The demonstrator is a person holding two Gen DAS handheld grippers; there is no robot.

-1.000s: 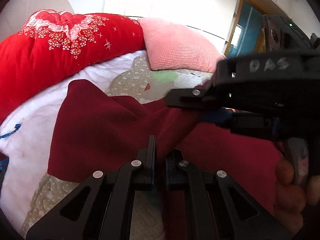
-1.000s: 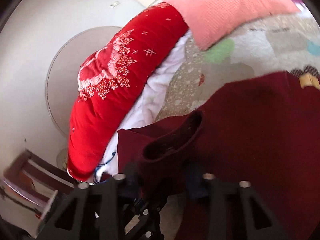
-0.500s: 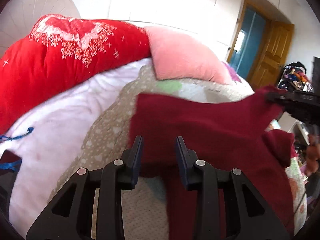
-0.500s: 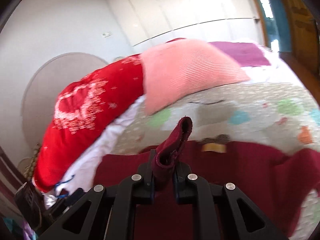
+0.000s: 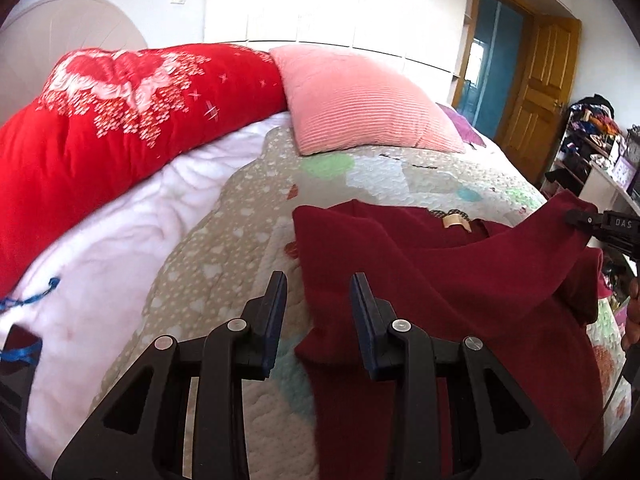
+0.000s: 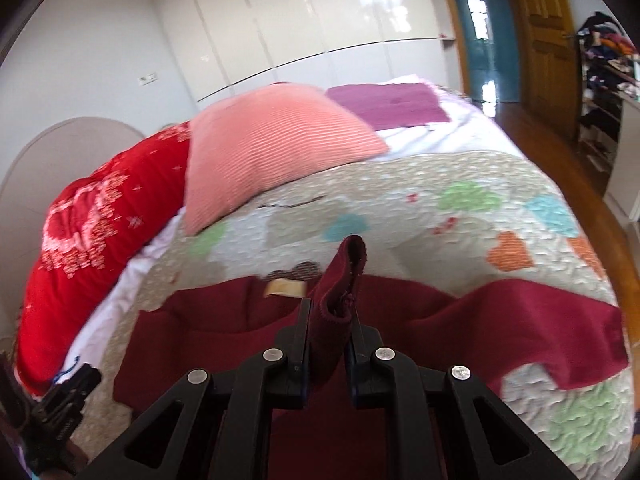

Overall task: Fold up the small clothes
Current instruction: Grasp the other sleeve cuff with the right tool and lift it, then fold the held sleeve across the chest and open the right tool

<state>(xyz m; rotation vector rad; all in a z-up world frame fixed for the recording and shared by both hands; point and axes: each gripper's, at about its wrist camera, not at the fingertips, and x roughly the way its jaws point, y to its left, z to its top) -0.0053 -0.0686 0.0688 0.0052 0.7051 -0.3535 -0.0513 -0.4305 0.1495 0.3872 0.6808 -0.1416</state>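
Observation:
A dark red sweater (image 5: pixel 460 280) lies on the quilted bed, neck label away from me; it also shows in the right wrist view (image 6: pixel 500 328). My left gripper (image 5: pixel 319 284) is open and empty, just above the sweater's left edge. My right gripper (image 6: pixel 329 312) is shut on a sleeve cuff (image 6: pixel 344 276) and holds it lifted above the sweater's body. In the left wrist view the right gripper (image 5: pixel 576 218) sits at the far right, with the sleeve stretched up to it.
A pink pillow (image 5: pixel 360 100) and a red floral duvet (image 5: pixel 100 120) lie at the head of the bed. The patterned quilt (image 6: pixel 460 216) covers the mattress. A wooden door (image 5: pixel 536 92) and cluttered shelves (image 5: pixel 592 140) stand to the right.
My left gripper has opened, let go of the sweater and pulled back. My right gripper has carried the sleeve cuff out to the right and lifted it.

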